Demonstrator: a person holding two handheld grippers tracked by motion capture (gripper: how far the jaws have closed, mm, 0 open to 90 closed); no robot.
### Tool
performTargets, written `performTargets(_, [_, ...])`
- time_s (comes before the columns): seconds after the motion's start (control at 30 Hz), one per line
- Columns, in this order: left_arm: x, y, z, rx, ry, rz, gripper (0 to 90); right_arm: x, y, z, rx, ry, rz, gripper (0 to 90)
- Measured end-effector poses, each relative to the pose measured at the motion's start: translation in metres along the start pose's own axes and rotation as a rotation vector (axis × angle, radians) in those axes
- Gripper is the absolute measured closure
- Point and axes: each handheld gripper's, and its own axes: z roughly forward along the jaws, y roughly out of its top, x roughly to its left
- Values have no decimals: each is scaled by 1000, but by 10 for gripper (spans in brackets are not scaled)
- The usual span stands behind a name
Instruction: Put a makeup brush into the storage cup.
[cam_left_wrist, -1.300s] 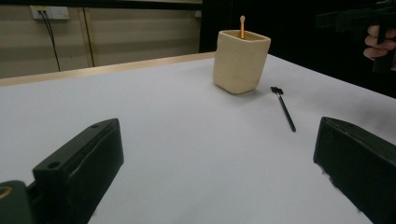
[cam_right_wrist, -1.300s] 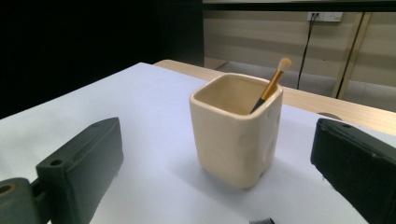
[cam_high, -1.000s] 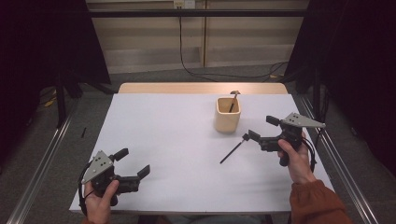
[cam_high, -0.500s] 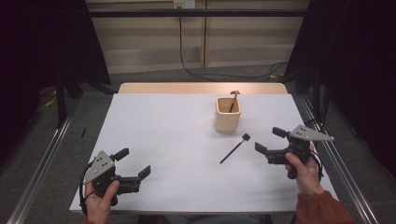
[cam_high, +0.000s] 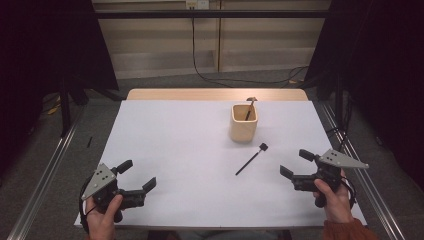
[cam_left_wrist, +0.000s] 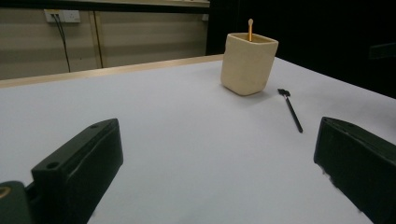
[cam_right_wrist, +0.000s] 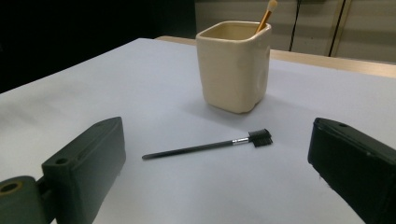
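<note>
A cream square cup (cam_high: 244, 125) stands on the white table (cam_high: 175, 150), right of centre, with a wooden-handled brush (cam_high: 249, 108) leaning inside it. A thin black brush (cam_high: 250, 160) lies flat in front of the cup, its head toward the cup. My right gripper (cam_high: 295, 163) is open at the near right, a short way right of the black brush, holding nothing. My left gripper (cam_high: 139, 174) is open at the near left, resting low over the table. The right gripper view has the black brush (cam_right_wrist: 205, 148) and cup (cam_right_wrist: 233, 65) ahead of the jaws.
A bare wooden strip (cam_high: 215, 94) runs along the table's far edge. Metal rails (cam_high: 45, 170) flank the table on the floor at both sides. Cables (cam_high: 210, 75) hang by the back wall. The left gripper view looks across the table to the cup (cam_left_wrist: 247, 63) and black brush (cam_left_wrist: 292, 109).
My right gripper has drawn back from the black brush's head, toward the near right edge. The brush lies where it was. The left gripper has barely moved.
</note>
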Motion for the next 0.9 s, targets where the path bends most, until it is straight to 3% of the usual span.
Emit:
performTargets(0.13, [-3, 1, 0, 2, 5, 21, 12, 0, -8, -7, 7, -1, 12, 31])
performTargets(0.27, [-4, 1, 0, 1, -1, 15, 13, 1, -11, -11, 3, 0, 16, 31])
performTargets(0.9, [-4, 0, 1, 5, -13, 22, 13, 0, -8, -11, -12, 19, 13, 23])
